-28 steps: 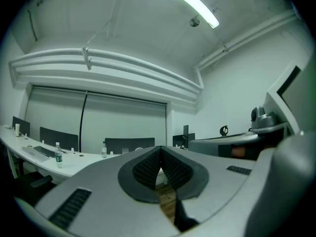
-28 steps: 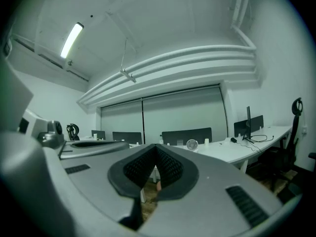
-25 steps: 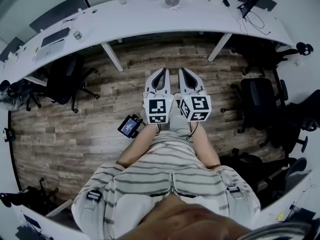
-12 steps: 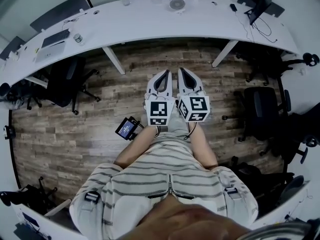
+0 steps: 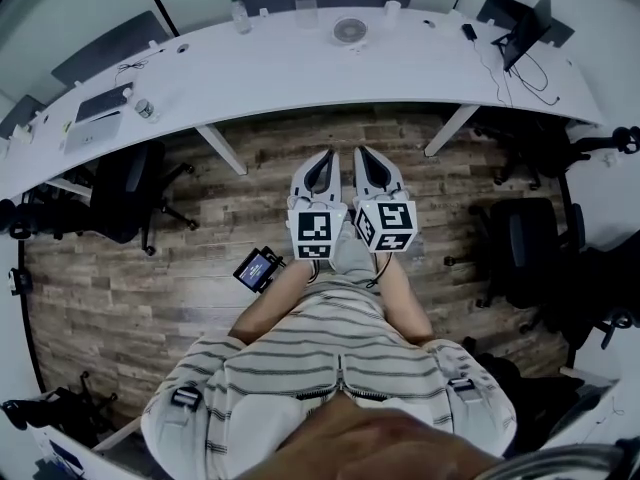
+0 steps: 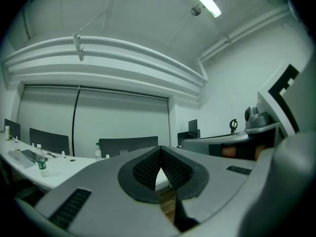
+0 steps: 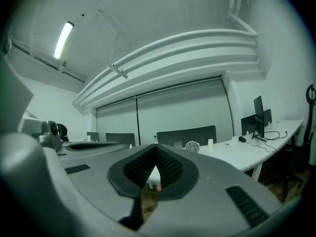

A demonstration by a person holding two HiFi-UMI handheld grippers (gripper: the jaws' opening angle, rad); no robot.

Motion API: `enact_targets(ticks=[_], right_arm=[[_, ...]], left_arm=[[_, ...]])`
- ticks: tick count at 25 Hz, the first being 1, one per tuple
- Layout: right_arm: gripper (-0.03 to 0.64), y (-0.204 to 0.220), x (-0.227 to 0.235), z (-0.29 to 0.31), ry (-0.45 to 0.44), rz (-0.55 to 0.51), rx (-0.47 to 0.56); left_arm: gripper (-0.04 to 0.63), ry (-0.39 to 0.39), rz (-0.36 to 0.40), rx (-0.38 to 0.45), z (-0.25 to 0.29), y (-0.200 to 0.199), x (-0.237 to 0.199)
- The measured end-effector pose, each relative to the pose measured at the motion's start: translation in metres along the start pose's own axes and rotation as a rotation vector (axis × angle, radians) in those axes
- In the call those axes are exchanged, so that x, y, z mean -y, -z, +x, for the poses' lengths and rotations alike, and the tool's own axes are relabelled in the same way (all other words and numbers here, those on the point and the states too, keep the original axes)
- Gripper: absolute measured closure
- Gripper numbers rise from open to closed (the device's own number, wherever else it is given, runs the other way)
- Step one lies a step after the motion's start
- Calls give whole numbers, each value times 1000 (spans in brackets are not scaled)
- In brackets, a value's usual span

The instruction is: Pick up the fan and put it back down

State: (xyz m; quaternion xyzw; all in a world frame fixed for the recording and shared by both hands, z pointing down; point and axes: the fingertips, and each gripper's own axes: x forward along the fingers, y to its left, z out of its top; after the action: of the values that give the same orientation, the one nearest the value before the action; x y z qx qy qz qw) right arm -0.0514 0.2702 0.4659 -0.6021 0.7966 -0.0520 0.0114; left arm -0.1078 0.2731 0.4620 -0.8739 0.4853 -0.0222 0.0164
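A small round white fan (image 5: 349, 31) stands on the long curved white desk (image 5: 300, 68) at the far side; in the right gripper view the fan (image 7: 192, 146) shows small, right of the jaws. My left gripper (image 5: 322, 158) and right gripper (image 5: 362, 155) are held side by side over the wood floor, well short of the desk. Both point level toward it. Both are shut with nothing between the jaws, as the left gripper (image 6: 159, 158) and right gripper (image 7: 155, 157) show in their own views.
On the desk stand a bottle (image 5: 240, 16), cups (image 5: 391, 10), a laptop (image 5: 95, 108) at the left and a monitor (image 5: 527, 23) with cables at the right. Office chairs (image 5: 125, 183) (image 5: 535, 253) flank me. A small device (image 5: 258, 268) hangs by my left arm.
Both grippers and I have moved toward the desk together; the desk and fan sit lower and nearer in the head view. The jaws stayed shut.
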Motion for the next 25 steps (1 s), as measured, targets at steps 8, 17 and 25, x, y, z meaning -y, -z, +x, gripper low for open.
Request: enact_targets(ticks=[8, 17, 25], right_arm=[[606, -34, 70, 79, 0, 4, 3], [606, -61, 136, 152, -14, 24, 2], [606, -61, 168, 184, -32, 62, -3]], left_arm=[[588, -5, 3, -5, 106, -25, -13], [588, -15, -6, -33, 204, -38, -23], [588, -14, 2, -43, 250, -38, -21]])
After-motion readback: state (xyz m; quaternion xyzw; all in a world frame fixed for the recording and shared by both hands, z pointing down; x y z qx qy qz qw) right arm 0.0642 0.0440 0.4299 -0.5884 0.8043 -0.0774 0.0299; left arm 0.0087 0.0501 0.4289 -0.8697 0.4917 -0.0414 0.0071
